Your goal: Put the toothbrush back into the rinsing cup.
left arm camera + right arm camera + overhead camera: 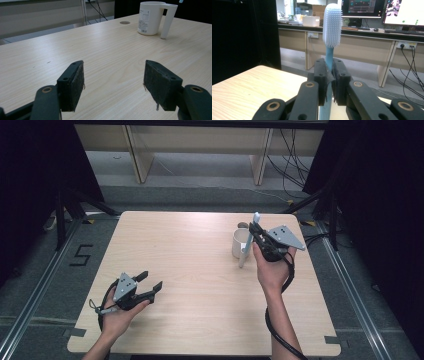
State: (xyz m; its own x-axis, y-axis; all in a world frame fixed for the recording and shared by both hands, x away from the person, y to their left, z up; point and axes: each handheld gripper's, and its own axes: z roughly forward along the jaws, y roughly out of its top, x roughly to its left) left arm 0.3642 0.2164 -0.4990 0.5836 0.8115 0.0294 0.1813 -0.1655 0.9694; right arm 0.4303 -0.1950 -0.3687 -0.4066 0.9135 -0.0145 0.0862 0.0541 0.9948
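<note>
A light blue toothbrush (pixel 244 254) stands almost upright just right of a white mug (pixel 238 245) on the right half of the wooden table (pixel 200 270). My right gripper (pixel 253 232) is shut on its handle, and the bristled head (pixel 332 23) rises above the jaws, which press the handle from both sides (pixel 330 63). My left gripper (pixel 152 280) rests low at the table's front left, open and holding nothing (pixel 113 75). In the left gripper view the mug (pixel 148 18) stands far off at the upper right, with its handle (pixel 168 21) turned to the right.
A small brown round disc (pixel 242 225) sits in the tabletop just behind the mug. Beyond the table's far edge are a grey floor, wooden desk legs (pixel 137 155) and loose cables (pixel 292 160). Black curtains flank both sides. Monitors (pixel 362 7) stand on a far desk.
</note>
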